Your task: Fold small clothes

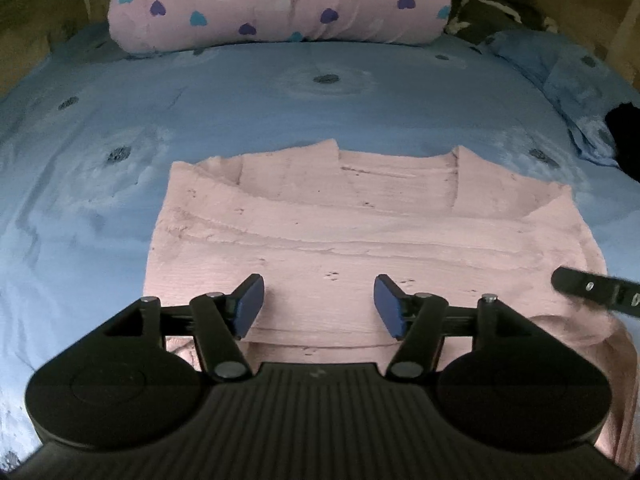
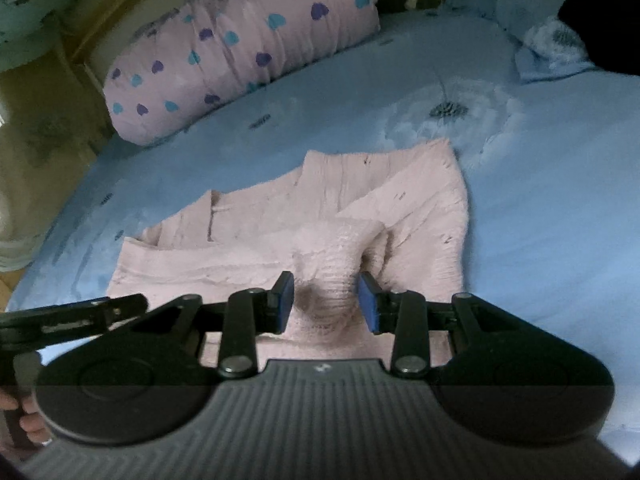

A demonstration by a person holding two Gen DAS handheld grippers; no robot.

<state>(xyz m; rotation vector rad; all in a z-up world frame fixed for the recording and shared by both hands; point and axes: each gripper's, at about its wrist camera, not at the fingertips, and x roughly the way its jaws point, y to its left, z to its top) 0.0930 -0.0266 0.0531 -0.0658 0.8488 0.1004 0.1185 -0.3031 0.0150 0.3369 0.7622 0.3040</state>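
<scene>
A small pink knitted garment (image 1: 320, 220) lies spread on the blue bedspread (image 1: 240, 92), its far parts folded inward. My left gripper (image 1: 320, 304) hovers over the garment's near edge, jaws open with only flat cloth below them. In the right wrist view, my right gripper (image 2: 328, 304) is shut on a bunched, ribbed fold of the pink garment (image 2: 420, 216), which rises up between the blue pads (image 2: 370, 308). One finger of the right gripper (image 1: 592, 290) shows at the right edge of the left wrist view. The left gripper (image 2: 80, 316) reaches in from the left beside the right one.
A pink rolled blanket with blue and purple hearts (image 1: 280, 0) lies across the far side of the bed. At the right rest a blue pillow (image 1: 560, 68) and a black item (image 1: 624, 136). A person's hand (image 2: 24, 412) shows at the lower left.
</scene>
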